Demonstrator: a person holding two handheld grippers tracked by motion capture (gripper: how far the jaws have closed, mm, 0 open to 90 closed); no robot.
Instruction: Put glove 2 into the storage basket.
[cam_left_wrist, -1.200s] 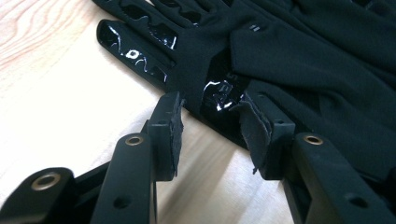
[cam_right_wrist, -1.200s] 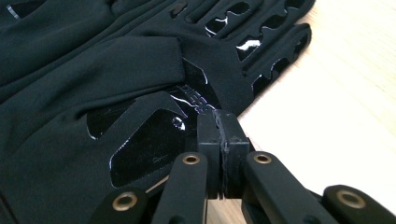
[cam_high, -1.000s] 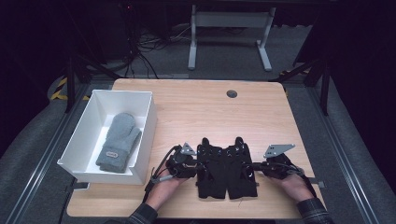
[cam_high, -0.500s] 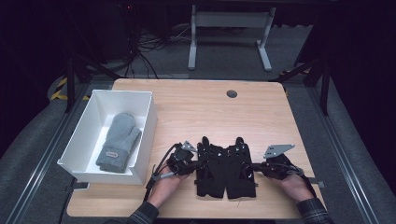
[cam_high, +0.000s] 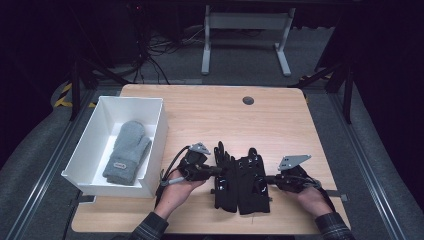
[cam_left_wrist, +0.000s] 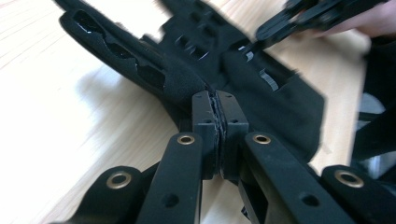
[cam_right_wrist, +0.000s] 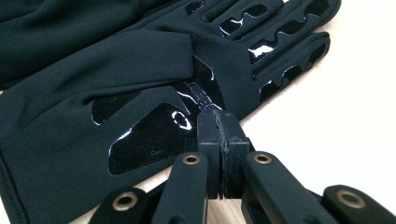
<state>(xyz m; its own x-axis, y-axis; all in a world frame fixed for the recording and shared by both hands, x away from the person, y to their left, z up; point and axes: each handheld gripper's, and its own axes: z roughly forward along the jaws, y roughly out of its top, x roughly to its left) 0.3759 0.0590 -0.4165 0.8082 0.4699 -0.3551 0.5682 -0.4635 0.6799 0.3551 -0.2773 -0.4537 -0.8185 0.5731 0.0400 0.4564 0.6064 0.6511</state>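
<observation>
Two black gloves (cam_high: 240, 180) lie side by side, flat on the wooden surface (cam_high: 210, 115), right between the tools. Left tool (cam_high: 212, 171) sits at the left glove's (cam_left_wrist: 140, 65) edge, jaws having just closed; in the left gripper view they're pinched tight together on the fabric at that edge, and the glove looks lifted a bit there. Right tool (cam_high: 270, 179) touches the right glove's (cam_right_wrist: 140, 93) outer edge, jaws squeezed together too, though I can't tell if any fabric is caught. Off to the left, a white box (cam_high: 150, 120) holds a grey mitten (cam_high: 125, 152).
</observation>
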